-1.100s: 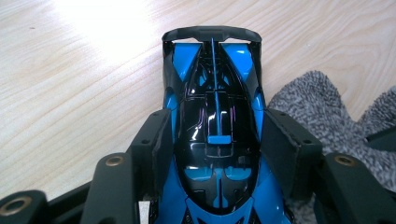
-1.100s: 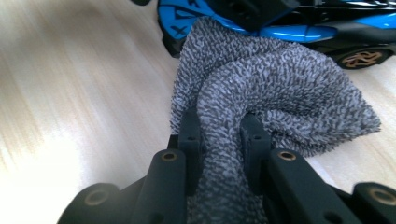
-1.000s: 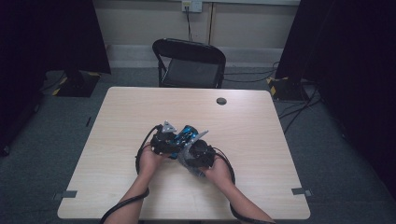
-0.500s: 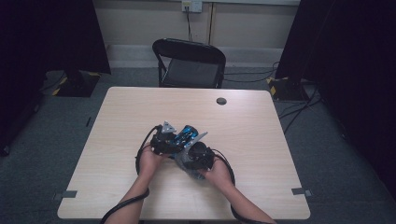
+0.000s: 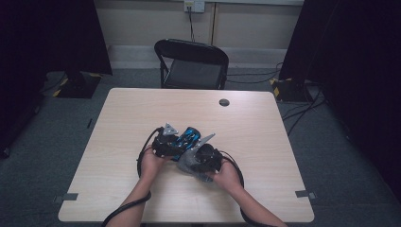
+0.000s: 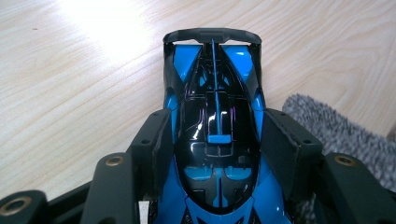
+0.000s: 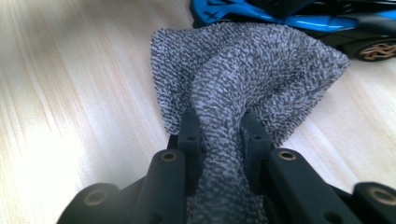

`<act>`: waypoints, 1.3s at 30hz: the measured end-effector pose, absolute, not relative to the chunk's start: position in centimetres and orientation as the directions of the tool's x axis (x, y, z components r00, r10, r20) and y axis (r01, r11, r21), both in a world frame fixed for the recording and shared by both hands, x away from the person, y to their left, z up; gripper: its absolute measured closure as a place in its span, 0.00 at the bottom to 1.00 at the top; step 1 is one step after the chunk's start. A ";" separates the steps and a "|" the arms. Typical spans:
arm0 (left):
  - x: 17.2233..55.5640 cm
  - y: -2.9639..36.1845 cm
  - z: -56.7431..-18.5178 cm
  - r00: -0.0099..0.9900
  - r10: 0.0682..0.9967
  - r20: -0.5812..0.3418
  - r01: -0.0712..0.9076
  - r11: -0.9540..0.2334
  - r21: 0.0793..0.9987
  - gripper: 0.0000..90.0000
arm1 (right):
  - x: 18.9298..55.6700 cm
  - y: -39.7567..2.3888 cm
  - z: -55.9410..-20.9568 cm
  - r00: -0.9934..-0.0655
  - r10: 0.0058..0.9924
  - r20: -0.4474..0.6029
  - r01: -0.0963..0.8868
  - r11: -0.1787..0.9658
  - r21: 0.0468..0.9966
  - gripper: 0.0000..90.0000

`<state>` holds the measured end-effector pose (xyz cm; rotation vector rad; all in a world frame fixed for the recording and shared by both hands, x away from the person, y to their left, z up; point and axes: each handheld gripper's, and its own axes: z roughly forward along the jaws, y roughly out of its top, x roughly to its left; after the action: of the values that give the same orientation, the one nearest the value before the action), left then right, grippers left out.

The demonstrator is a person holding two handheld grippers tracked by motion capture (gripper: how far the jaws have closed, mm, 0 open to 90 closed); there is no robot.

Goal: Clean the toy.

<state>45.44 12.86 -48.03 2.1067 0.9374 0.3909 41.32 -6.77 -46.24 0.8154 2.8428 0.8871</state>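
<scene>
Glossy blue-black toy car (image 6: 215,140) beside bunched grey cloth (image 7: 243,74) on table.

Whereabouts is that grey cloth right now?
The grey cloth is pinched in the right gripper, lying on the wooden table just beside the blue toy car, which the left gripper clamps.

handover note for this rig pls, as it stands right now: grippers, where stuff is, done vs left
Left gripper: shut on the toy car, jaws clamping its sides, car resting on the table.
Right gripper: shut on the grey cloth, which is bunched between the jaws and fans out in front.
Positions: car and cloth sit mid-table, cloth right beside the car; whether they touch is unclear.
Done: both items gripped.
Left: likely wiping the car with the cloth; no wiping evident yet.
</scene>
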 end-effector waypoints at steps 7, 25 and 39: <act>45.4 12.8 -48.0 0.681 0.732 -0.036 0.494 -0.422 0.760 0.49 | 42.0 -7.9 -45.2 -0.845 0.528 0.087 0.479 0.674 0.562 0.83; 45.4 12.8 -48.0 0.681 0.731 -0.039 0.497 -0.422 0.758 0.49 | 44.9 -11.9 -44.4 -0.760 0.646 0.070 0.560 0.595 0.576 0.83; 45.3 12.9 -48.0 0.681 0.731 -0.039 0.498 -0.422 0.758 0.49 | 46.8 -12.4 -44.5 -0.692 0.718 0.078 0.614 0.527 0.588 0.83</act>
<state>45.32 12.87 -47.98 2.1096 0.9411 0.3815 46.78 -12.35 -44.54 1.1406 2.5898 0.8928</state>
